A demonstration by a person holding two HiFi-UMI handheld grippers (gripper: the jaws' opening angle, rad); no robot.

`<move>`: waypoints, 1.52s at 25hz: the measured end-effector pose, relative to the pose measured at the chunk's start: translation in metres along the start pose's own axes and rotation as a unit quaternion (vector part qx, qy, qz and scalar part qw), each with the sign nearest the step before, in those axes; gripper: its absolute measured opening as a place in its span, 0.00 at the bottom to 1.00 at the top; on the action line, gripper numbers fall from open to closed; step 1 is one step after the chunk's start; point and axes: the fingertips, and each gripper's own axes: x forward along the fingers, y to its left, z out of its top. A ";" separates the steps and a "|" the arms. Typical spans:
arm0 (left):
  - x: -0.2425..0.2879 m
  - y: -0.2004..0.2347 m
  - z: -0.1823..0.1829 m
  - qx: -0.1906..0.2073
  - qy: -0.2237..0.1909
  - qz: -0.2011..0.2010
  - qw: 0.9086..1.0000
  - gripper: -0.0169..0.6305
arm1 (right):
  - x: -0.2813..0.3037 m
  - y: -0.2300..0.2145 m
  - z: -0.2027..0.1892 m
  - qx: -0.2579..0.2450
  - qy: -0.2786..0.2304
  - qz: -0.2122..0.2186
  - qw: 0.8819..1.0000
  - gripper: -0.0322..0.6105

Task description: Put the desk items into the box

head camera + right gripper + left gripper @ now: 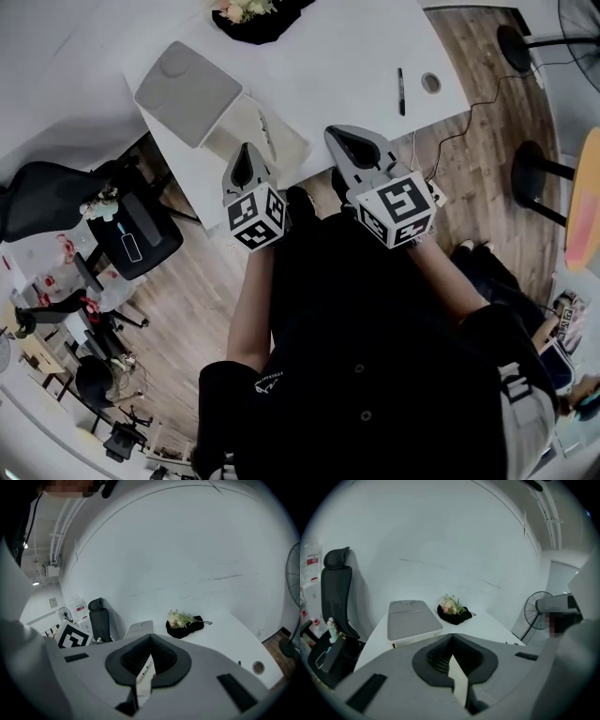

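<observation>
A white desk [319,56] fills the top of the head view. On it stand a box with a grey lid [187,91], a beige flat pad [272,141] beside it, a black pen [400,91] and a bunch of flowers on black cloth [251,13]. My left gripper [248,161] hovers over the desk's near edge above the pad, shut and empty. To its right my right gripper [354,143] is likewise shut and empty. The left gripper view shows the box [412,619] and flowers [452,606] beyond its jaws. The flowers [183,619] and box [139,629] also appear in the right gripper view.
A cable hole [430,82] sits near the pen. Black office chairs [136,234] stand left of the desk on the wood floor. A fan [539,607] stands to the right. The person's dark clothing fills the lower head view.
</observation>
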 end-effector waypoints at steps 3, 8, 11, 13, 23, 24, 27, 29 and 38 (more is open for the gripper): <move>-0.014 -0.002 0.017 -0.021 -0.028 0.002 0.999 0.04 | 0.007 0.002 0.006 -0.008 -0.001 0.019 1.000 0.05; -0.040 -0.002 0.034 -0.008 -0.064 0.019 0.998 0.04 | 0.018 0.013 0.016 -0.024 -0.002 0.057 0.998 0.05; -0.053 -0.005 0.042 0.007 -0.083 0.034 0.996 0.04 | 0.024 0.019 0.022 -0.034 -0.004 0.082 0.996 0.05; -0.062 -0.009 0.048 0.021 -0.097 0.046 0.994 0.04 | 0.027 0.022 0.026 -0.039 -0.004 0.098 0.994 0.05; -0.107 -0.025 0.073 0.029 -0.174 0.102 0.979 0.04 | 0.036 0.042 0.044 -0.082 -0.019 0.186 0.979 0.05; -0.112 -0.027 0.072 0.027 -0.179 0.108 0.977 0.04 | 0.034 0.044 0.045 -0.086 -0.021 0.193 0.977 0.05; -0.126 -0.033 0.070 0.025 -0.193 0.128 0.972 0.04 | 0.028 0.047 0.047 -0.097 -0.023 0.212 0.972 0.05; -0.132 -0.038 0.069 0.027 -0.200 0.142 0.969 0.04 | 0.023 0.046 0.047 -0.105 -0.023 0.224 0.969 0.05; -0.144 -0.075 0.060 0.055 -0.220 0.171 0.959 0.04 | 0.001 0.033 0.049 -0.113 -0.044 0.244 0.962 0.05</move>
